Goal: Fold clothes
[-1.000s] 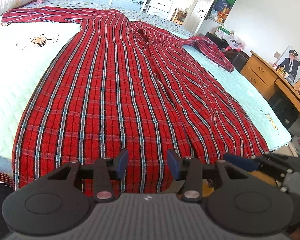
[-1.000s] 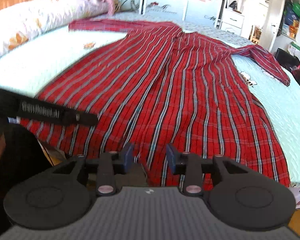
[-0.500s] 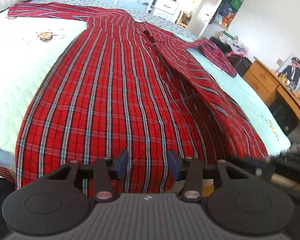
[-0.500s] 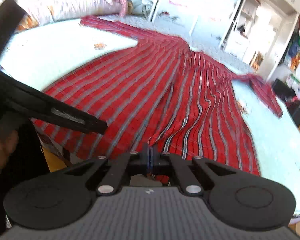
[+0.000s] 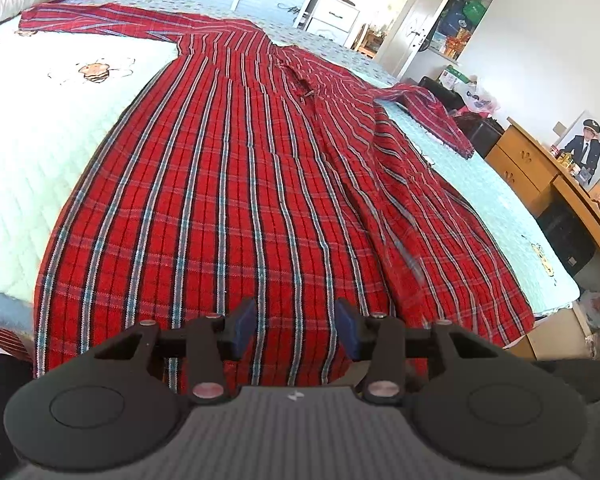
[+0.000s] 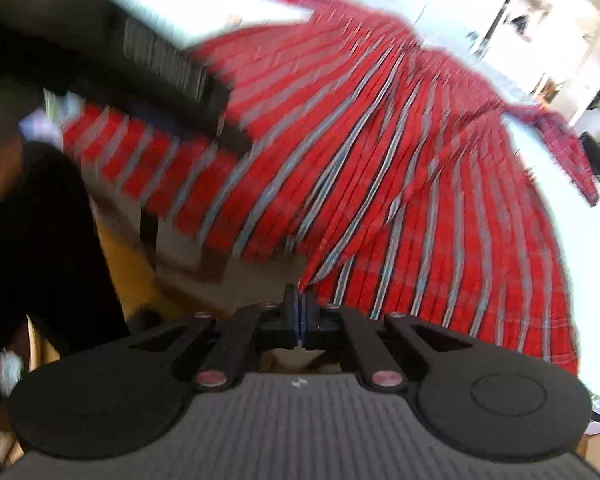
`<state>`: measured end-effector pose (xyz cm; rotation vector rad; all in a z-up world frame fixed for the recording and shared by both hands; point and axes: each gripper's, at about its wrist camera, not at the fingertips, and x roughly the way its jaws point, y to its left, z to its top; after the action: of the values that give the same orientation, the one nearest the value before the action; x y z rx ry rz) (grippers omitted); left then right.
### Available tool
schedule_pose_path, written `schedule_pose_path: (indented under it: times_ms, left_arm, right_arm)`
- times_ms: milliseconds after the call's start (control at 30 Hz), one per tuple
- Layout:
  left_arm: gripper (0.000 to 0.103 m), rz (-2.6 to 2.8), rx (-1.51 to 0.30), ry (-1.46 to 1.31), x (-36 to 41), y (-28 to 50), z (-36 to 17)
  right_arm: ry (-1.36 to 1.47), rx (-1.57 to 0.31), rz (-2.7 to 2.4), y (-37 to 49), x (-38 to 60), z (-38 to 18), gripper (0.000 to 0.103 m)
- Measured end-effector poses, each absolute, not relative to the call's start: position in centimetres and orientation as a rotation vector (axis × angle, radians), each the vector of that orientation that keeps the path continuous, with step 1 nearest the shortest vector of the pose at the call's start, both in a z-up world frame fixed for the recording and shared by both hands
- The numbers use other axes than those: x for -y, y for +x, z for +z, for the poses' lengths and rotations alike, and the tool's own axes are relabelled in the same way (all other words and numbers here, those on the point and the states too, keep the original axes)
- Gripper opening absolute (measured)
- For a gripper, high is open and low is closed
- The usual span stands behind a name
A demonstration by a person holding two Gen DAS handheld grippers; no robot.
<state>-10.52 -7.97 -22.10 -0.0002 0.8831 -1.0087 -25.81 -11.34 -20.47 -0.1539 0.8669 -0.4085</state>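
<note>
The long red plaid dress [image 5: 228,184] lies flat on the bed [image 5: 40,128], stretching away from both tongs, and the right tongs [image 6: 300,312] pinch its near hem while the left tongs [image 5: 296,326] hang wide apart over the hem.

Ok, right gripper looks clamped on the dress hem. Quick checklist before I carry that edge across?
1. Right gripper shut on the red plaid dress hem: ok.
2. Hem lifted off the bed: ok, fabric rises in a ridge to the pads.
3. Left gripper gripping the hem: not ok, its jaws are open above the cloth.
4. Left half of the dress lying flat: ok.
5. Far sleeve tidy: not ok, crumpled near the bed edge.
6. Depth of the right grip: cannot tell, the view is blurred.
</note>
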Motion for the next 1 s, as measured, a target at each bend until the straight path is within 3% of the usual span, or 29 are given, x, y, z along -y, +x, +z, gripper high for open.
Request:
schedule_pose_path:
  times_ms: [67,200,300,500,733,867,967,1000]
  left_arm:
    - [0.045,-1.005,-0.885,-0.003,7.8,-10.5,-22.1]
    - [0.046,-0.997,-0.882,-0.013,7.6,-10.3,-21.9]
    - [0.046,-0.99,-0.877,-0.021,7.4,-10.2,-21.8]
    - [0.046,-0.978,-0.867,-0.036,7.0,-9.9,-21.4]
    - [0.047,-0.971,-0.862,-0.03,6.6,-9.9,-21.4]
    - [0.047,-0.968,-0.86,-0.022,6.8,-10.1,-21.3]
    - [0.047,-0.967,-0.854,-0.011,6.8,-10.3,-21.2]
    - [0.048,-0.964,-0.852,-0.011,6.6,-10.3,-21.1]
  right_arm:
    - [-0.193,-0.824,-0.442,-26.1,10.8,-19.5,0.038]
    - [-0.101,-0.726,-0.381,-27.0,10.6,-17.7,0.038]
    - [0.02,-0.787,-0.342,-26.5,12.0,-18.8,0.036]
    - [0.53,-0.864,-0.303,-25.4,18.0,-22.5,0.036]
    - [1.032,-0.751,-0.302,-26.5,21.9,-25.0,0.037]
    - [1.185,-0.73,-0.312,-26.0,22.7,-27.2,0.038]
    - [1.233,-0.718,-0.293,-25.7,22.4,-27.9,0.002]
    - [1.223,-0.711,-0.29,-25.8,22.3,-27.6,0.002]
